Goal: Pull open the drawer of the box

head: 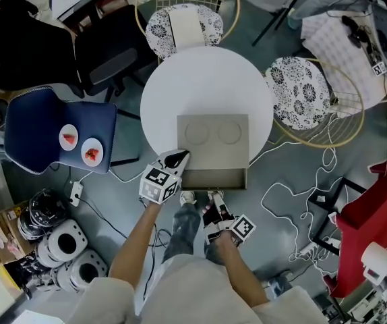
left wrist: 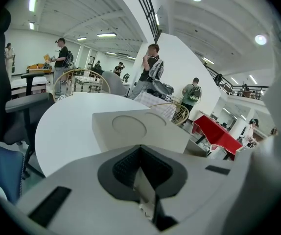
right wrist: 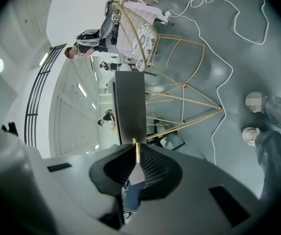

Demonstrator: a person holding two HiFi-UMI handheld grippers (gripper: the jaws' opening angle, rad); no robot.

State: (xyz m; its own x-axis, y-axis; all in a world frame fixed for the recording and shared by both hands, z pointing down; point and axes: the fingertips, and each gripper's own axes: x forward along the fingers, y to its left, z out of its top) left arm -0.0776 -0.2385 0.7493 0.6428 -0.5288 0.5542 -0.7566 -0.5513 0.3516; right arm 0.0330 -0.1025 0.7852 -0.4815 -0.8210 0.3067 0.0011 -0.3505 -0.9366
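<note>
**Head view:** box is sitting at near edge of round table, drawer sticking out part-way past the rim, twd person. Looks like light board, prob. sliding easy; box may be dragging along w/ it. Left gripper is resting at box's near-left corner. Open floor behind, only a cable.

**Left gripper view:** jaws are sitting together, nothing betw. them.

**Right gripper view:** right gripper is pinching thin brass tab on drawer front. Small hold, slip risk; best pulling straight.

An open lab hall: strip lights, balcony rail, loose cables on grey floor, scattered chairs.
</note>
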